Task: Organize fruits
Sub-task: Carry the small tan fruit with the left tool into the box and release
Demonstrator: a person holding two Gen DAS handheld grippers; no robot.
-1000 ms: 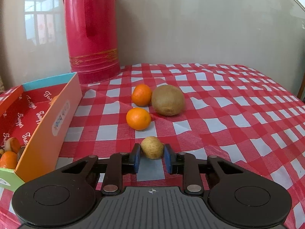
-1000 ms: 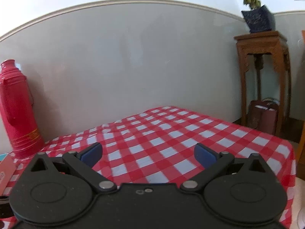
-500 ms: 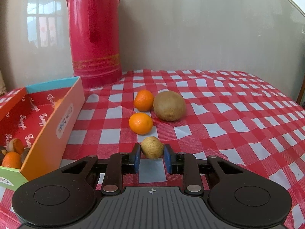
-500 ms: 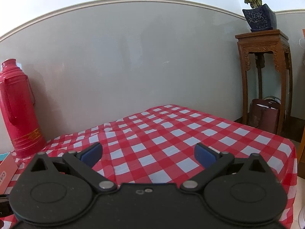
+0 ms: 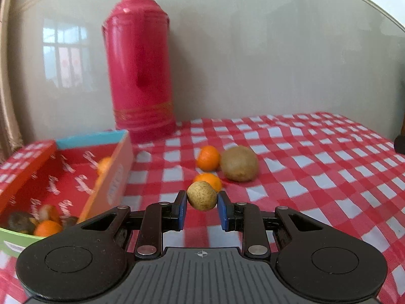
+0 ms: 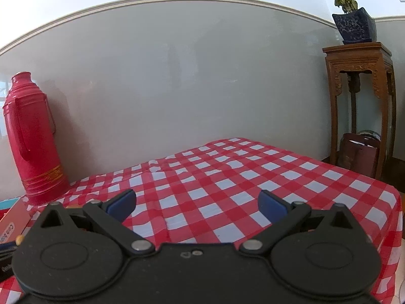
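I note the left gripper (image 5: pixel 202 206), jaws pinching a small tan fruit (image 5: pixel 202 195), with the open box (image 5: pixel 111 177) low to their left, while the right gripper (image 6: pixel 197 204) idles with jaws spread.

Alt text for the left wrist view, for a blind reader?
The left gripper holds a small tan fruit in its jaws above a red checked tablecloth. Ahead lie two oranges and a kiwi; a fruit box sits left.
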